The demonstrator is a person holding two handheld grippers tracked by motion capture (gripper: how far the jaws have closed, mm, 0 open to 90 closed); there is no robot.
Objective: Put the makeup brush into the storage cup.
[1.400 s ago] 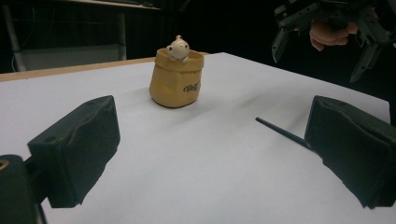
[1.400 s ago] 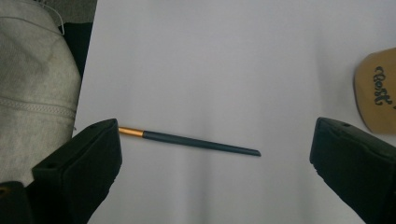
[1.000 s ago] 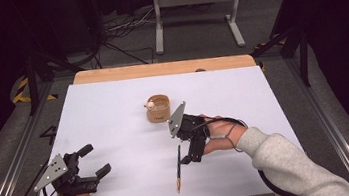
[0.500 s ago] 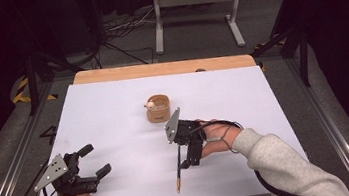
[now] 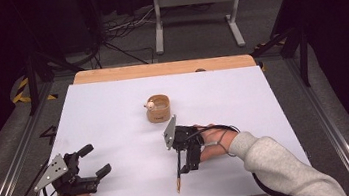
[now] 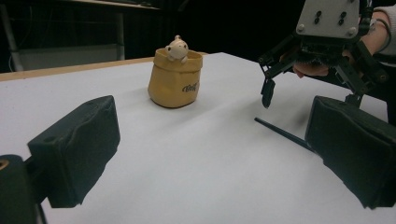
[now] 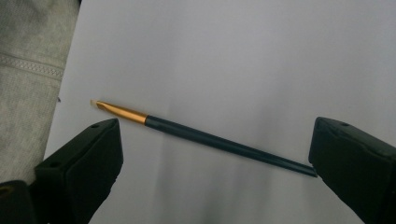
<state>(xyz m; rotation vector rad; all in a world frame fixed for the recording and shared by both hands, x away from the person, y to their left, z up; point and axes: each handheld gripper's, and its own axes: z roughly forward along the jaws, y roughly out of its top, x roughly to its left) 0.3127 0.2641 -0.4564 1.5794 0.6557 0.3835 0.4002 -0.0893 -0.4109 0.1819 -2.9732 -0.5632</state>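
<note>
Dark-blue and slim, with a gold ferrule and pale tip, the paintbrush lies flat on the white surface near its front edge, tip toward the person. The right claw hangs just over its handle with jaws spread to either side, apparently lined up to close across the shaft; nothing is pinched yet. Behind it, well apart, stands a small tan pot with a cream animal figure on its rim, probably where the brush belongs. The left claw rests at the front left corner, jaws spread and empty, seemingly waiting. From the left claw view, a jaw cuts off the near end of the brush.
</note>
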